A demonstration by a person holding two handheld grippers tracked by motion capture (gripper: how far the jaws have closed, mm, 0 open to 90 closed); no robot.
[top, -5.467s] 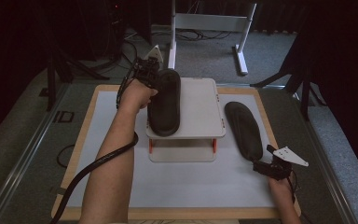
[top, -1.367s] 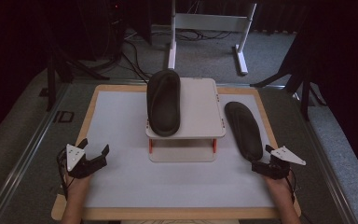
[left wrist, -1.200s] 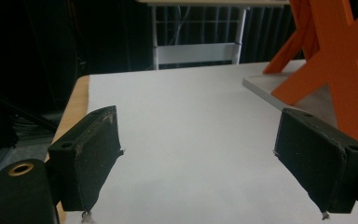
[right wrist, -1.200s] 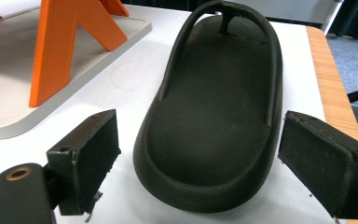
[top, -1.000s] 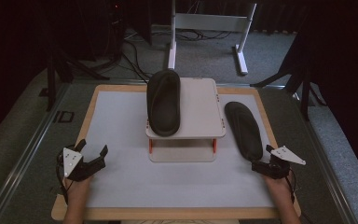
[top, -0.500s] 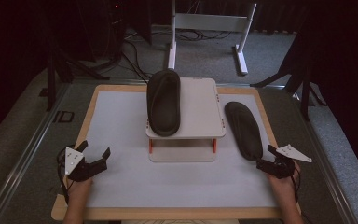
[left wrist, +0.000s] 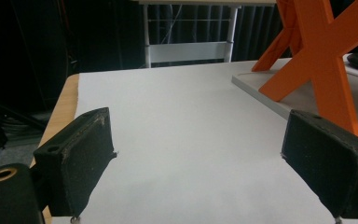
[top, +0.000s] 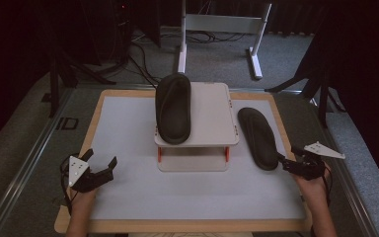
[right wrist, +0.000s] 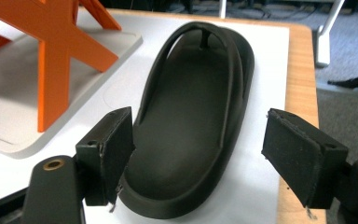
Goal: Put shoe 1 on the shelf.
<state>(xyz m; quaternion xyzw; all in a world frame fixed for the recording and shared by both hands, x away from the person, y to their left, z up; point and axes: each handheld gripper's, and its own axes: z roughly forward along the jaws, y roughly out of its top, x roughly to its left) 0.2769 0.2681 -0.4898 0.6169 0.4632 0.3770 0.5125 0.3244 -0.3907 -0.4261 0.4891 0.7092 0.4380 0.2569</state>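
Observation:
One black flip-flop (top: 173, 106) lies on the white top of a small stand (top: 212, 118) with orange legs (right wrist: 56, 56). A second black flip-flop (top: 259, 136) lies on the white mat to the stand's right. My right gripper (top: 287, 160) is at its heel. In the right gripper view the heel (right wrist: 186, 154) sits between the jaws of this gripper (right wrist: 198, 149), which have just been closing; a gap remains at the right pad (right wrist: 298, 154). My left gripper (top: 100, 159) rests low at the mat's front left, its jaws just opened wide, nothing between its pads (left wrist: 81, 158).
The white mat (top: 128, 133) covers a wooden board (top: 94, 118) on a grey table. A white metal frame (top: 222, 24) and cables stand on the floor behind. The stand's lower shelf (top: 192, 163) faces me at the middle of the mat.
My left hand left the flip-flop on the stand and drew back to the front left. My right gripper has lifted slightly at the other flip-flop's heel, its jaws narrower.

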